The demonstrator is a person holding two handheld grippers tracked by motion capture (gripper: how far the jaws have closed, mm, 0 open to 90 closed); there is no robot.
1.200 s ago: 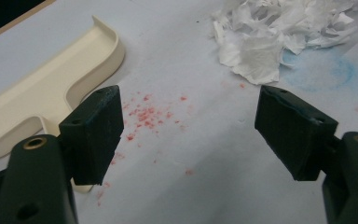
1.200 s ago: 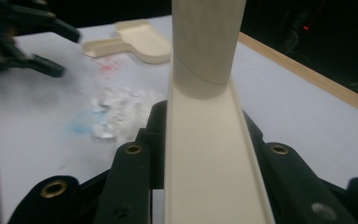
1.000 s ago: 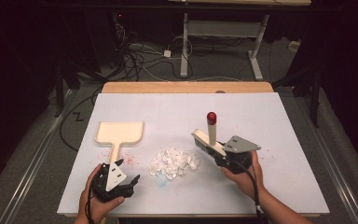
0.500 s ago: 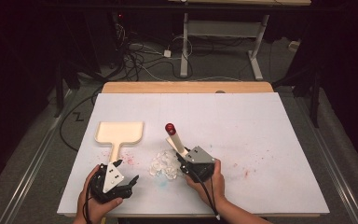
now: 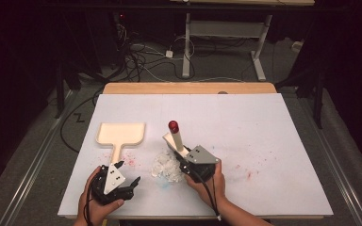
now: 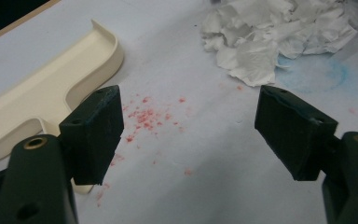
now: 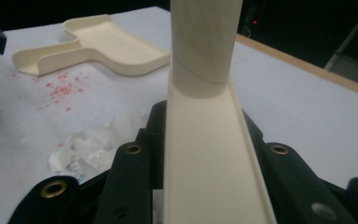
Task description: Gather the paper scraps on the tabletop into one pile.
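Cream plastic brush with red-capped handle (image 5: 176,137) clamped upright in the right tongs (image 5: 185,159), touching the crumpled white paper scraps (image 5: 166,165) mid-table — sweep low and steady toward the cream dustpan (image 5: 121,133); the left tongs (image 5: 128,175) stand wide, empty — should grip the pan's handle.

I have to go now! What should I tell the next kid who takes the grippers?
Right gripper: shut on the cream brush, at the right edge of the paper scraps.
Left gripper: open, holds nothing, near the dustpan's handle.
Dustpan: flat on the white table, nothing in it, apart from the pile.
Done: brush picked up.
Left: probably grab the dustpan and sweep the scraps in.
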